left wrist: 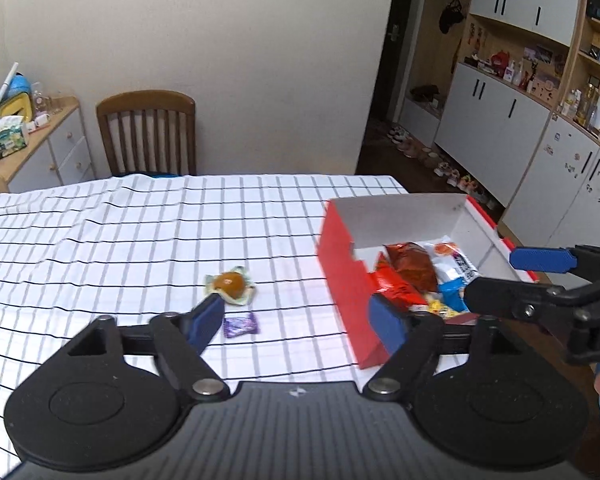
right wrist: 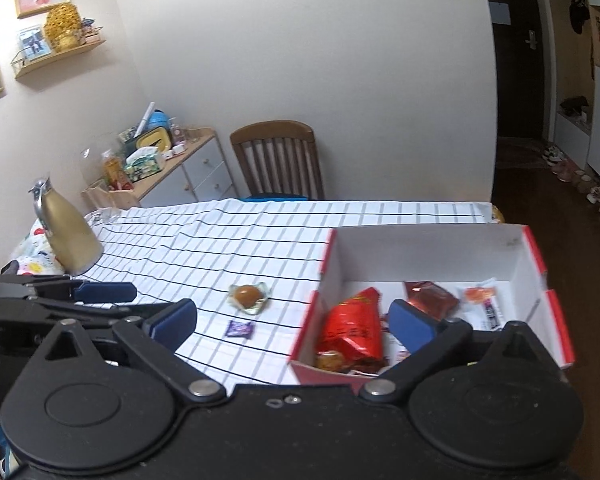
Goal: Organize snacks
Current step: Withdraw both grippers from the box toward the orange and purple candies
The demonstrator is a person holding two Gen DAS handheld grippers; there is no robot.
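A red box with a white inside stands on the checked tablecloth at the right and holds several snack packets, among them a red bag and a dark red packet. A brown wrapped pastry and a small purple candy lie on the cloth left of the box. My left gripper is open and empty, above the purple candy and the box's near left corner. My right gripper is open and empty, over the box's near edge.
A wooden chair stands at the table's far side. A gold jug stands on the table's left. A cluttered sideboard is along the left wall. Cabinets and shoes are to the right.
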